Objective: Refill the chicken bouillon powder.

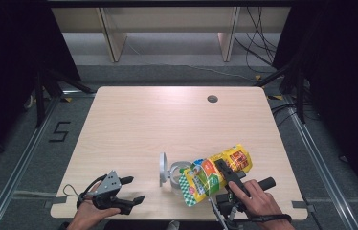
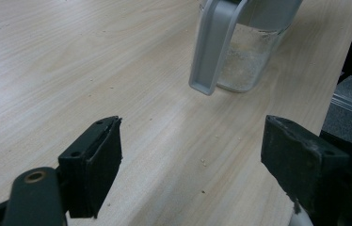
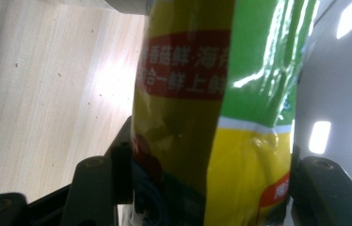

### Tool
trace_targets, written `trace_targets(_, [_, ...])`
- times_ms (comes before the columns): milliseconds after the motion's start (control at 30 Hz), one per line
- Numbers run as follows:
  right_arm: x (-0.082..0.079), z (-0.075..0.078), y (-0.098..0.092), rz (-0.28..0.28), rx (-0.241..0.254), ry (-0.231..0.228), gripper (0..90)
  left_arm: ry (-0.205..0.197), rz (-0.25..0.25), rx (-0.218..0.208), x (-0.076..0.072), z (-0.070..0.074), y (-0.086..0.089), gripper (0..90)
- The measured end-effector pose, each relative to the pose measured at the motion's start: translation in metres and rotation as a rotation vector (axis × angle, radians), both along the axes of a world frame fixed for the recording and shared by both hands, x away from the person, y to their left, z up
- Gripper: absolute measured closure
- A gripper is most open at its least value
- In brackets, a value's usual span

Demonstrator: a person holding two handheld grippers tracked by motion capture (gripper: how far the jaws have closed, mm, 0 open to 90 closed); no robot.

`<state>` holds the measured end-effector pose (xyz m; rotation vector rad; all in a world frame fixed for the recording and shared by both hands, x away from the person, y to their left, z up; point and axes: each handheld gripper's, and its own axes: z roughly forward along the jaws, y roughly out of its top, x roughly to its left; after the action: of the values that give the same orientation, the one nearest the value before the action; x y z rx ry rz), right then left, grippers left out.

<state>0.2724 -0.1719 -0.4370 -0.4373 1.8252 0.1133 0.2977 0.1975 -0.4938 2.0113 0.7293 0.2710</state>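
Down at the near edge of the table [image 1: 134, 115], the right gripper [image 1: 226, 176] is clamped on a yellow-and-green bag [image 1: 215, 173] — in the right gripper view its jaws press on both sides of the bag [image 3: 202, 117]. That bag is tipped over a clear jar [image 1: 179, 173] near the front middle, with its lower end hanging just over the jar's mouth, so I'd say we're mid-pour or lining one up. The jar's grey lid [image 1: 162, 168] is flipped open and stands up on the left side. There's already some pale powdery stuff in the jar [image 2: 247, 61]. The left gripper [image 1: 128, 192] sits well off to the left, jaws spread wide with nothing in them — just bare wood between them in its own view. Next move probably calls for tilting the bag further while keeping the opening centred, maybe steadying the jar with the left one. That upright lid is the thing most likely to get bumped; the far side just has a cable hole [image 1: 212, 99].
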Motion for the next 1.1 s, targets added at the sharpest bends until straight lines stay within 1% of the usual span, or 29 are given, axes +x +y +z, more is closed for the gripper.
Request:
trace_targets(33, [0.0,0.0,0.0,0.0,0.0,0.0,45.9,0.0,0.0,0.0,0.0,0.0,0.0,20.4])
trace_targets(67, [-0.0018,-0.0009,-0.0006,-0.034,0.001,0.009,45.9,-0.001,0.0,0.001,0.0,0.0,0.0001,20.4])
trace_targets(100, [-0.0016,-0.0016,-0.0006,-0.032,0.01,0.008,45.9,-0.001,0.0,0.001,0.0,0.0,0.0001,20.4])
trace_targets(133, [0.0007,0.0008,0.001,0.008,-0.018,-0.018,45.9,0.002,0.004,-0.008,-0.0003,-0.0001,-0.0003,20.4])
trace_targets(167, [0.0005,0.0016,0.0018,0.0,-0.029,-0.007,45.9,0.002,0.003,-0.008,-0.0002,-0.0001,-0.0003,20.4])
trace_targets(200, [0.0007,-0.0001,0.0012,0.002,-0.014,-0.011,45.9,0.002,0.001,-0.005,-0.0002,-0.0001,-0.0001,20.4])
trace_targets(233, [0.0002,-0.0009,0.001,-0.021,0.0,0.004,45.9,0.003,0.001,-0.005,-0.0002,-0.0001,0.0,20.4])
trace_targets(267, [0.0019,-0.0012,0.0019,-0.001,0.005,-0.008,45.9,0.003,0.001,-0.005,-0.0002,-0.0001,0.0,20.4])
trace_targets(300, [0.0012,-0.0014,0.0018,-0.013,0.001,-0.01,45.9,0.005,0.007,-0.017,-0.0006,-0.0003,-0.0008,20.4])
trace_targets(333, [0.001,-0.0026,0.0013,-0.025,0.016,0.002,45.9,0.005,0.007,-0.017,-0.0006,-0.0003,-0.0008,20.4])
trace_targets(367, [0.0016,-0.002,0.0019,-0.019,0.006,-0.001,45.9,0.005,0.005,-0.017,-0.0006,-0.0003,-0.0007,20.4])
trace_targets(400, [0.0035,0.0,0.0027,0.008,-0.022,-0.012,46.0,-0.018,-0.009,0.005,0.0009,0.0004,0.0008,20.4])
trace_targets(433, [0.0035,0.0,0.0027,0.008,-0.022,-0.012,46.0,-0.018,-0.009,0.005,0.0009,0.0004,0.0008,20.4])
trace_targets(467, [0.0033,0.0015,0.0034,0.01,-0.041,-0.019,45.9,-0.028,-0.003,0.002,0.0011,0.0001,0.0004,20.4])
trace_targets(500, [0.0038,0.003,0.0041,0.023,-0.058,-0.03,46.0,-0.028,-0.003,0.002,0.0011,0.0001,0.0004,20.5])
trace_targets(533, [0.0034,0.0041,0.0045,0.016,-0.072,-0.028,45.9,-0.022,-0.007,0.005,0.001,0.0009,0.0011,20.5])
trace_targets(567, [0.0026,0.0037,0.0042,0.001,-0.065,-0.026,46.0,-0.022,-0.007,0.005,0.001,0.0009,0.0011,20.5])
trace_targets(600, [0.0029,0.0047,0.0045,0.007,-0.072,-0.035,46.0,-0.02,-0.008,0.007,0.001,0.0011,0.0013,20.5])
trace_targets(633, [0.0029,0.0047,0.0045,0.007,-0.072,-0.035,46.0,-0.02,-0.008,0.007,0.001,0.0011,0.0013,20.5])
trace_targets(667, [0.0019,0.0046,0.0035,-0.002,-0.068,-0.035,46.0,-0.022,-0.002,0.016,0.0005,0.0014,0.0013,20.5])
trace_targets(767, [0.0012,0.0048,0.0023,-0.017,-0.064,-0.04,46.0,-0.022,-0.002,0.011,0.0005,0.0012,0.0011,20.5])
trace_targets(800, [0.0009,0.0048,0.0022,-0.016,-0.07,-0.044,46.0,-0.021,-0.008,0.006,0.0009,0.001,0.0012,20.5])
trace_targets(833, [0.0009,0.0048,0.0022,-0.016,-0.07,-0.044,46.0,-0.023,-0.003,0.007,0.0006,0.0011,0.001,20.5])
trace_targets(867, [0.0007,0.0046,0.002,-0.008,-0.073,-0.059,46.0,-0.021,0.0,0.016,0.0005,0.0015,0.0013,20.5])
trace_targets(900, [0.0001,0.0037,0.0014,-0.021,-0.057,-0.051,46.0,-0.021,0.0,0.016,0.0005,0.0015,0.0013,20.5])
trace_targets(933, [0.0004,0.0057,0.0023,-0.01,-0.081,-0.06,46.0,-0.022,-0.002,0.012,0.0008,0.0011,0.0011,20.5])
trace_targets(967, [0.0006,0.0045,0.0022,-0.014,-0.078,-0.055,46.0,-0.027,-0.002,0.001,0.0011,0.0001,0.0004,20.5])
trace_targets(1000, [0.0007,0.0046,0.0026,-0.014,-0.089,-0.065,46.1,-0.027,-0.001,0.001,0.001,0.0001,0.0004,20.5])
trace_targets(1100, [0.0015,0.0052,0.0027,-0.009,-0.091,-0.06,46.7,-0.019,-0.008,0.008,0.0012,0.001,0.0012,20.5])
